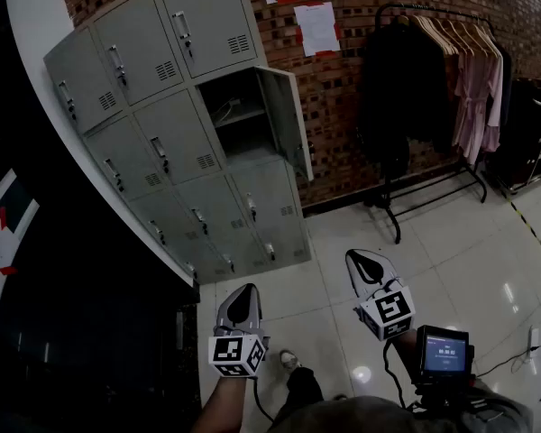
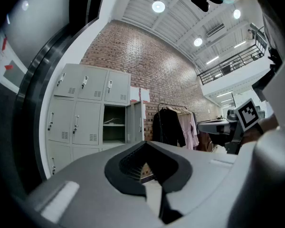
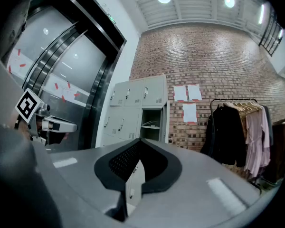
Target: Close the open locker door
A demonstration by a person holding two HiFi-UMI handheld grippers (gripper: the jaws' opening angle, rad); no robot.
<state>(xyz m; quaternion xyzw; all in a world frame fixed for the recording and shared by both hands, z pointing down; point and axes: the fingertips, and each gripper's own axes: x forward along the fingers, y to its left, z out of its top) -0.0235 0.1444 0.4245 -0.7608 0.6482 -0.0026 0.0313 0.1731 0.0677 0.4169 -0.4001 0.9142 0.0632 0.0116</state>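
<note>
Brick wall (image 1: 361, 97) and glossy tiled floor (image 1: 460, 269) frame the scene. The left gripper (image 1: 242, 291) has its fingers pressed together on nothing, and so does the right gripper (image 1: 361, 258). Both hang above the floor, well apart from the grey locker bank (image 1: 153, 152). One compartment (image 1: 243, 138), in the bank's right column and second row from the top, stands open. Its door (image 1: 286, 120) is swung out to the right. Inside, a shelf (image 1: 241, 114) carries a thin pale thing, too small to tell.
</note>
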